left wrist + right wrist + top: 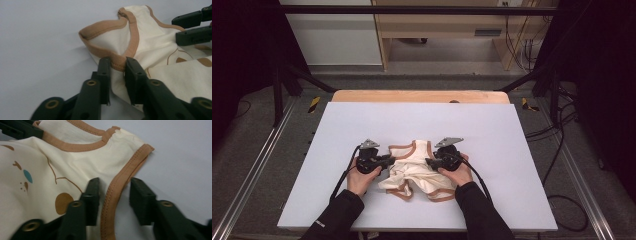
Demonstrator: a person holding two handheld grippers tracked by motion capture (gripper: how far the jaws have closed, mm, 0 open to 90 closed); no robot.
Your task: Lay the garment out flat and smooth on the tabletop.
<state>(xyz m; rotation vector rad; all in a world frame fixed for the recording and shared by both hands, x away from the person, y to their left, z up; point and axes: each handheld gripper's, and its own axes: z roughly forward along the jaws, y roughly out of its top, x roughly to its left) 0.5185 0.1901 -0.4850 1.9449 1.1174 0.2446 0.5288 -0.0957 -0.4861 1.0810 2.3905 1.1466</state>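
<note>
- Cream cotton with tan binding: a small sleeveless top (416, 171) lies crumpled at the near middle of the white table (492, 125), neck towards the far side.
- The left gripper (117, 65), on the garment's left, has its jaws pinched on the tan armhole edge (113, 58).
- The right gripper (113, 190), on the garment's right, stands with its jaws apart, straddling the other tan edge (120, 182) without yet clamping it.
- The risk, as I judge it: if the right jaws close a little off, they catch only the binding's lip, or a second layer underneath.
- Then any lift or spread would drag the cloth lopsided, or the hem would slip free.
</note>
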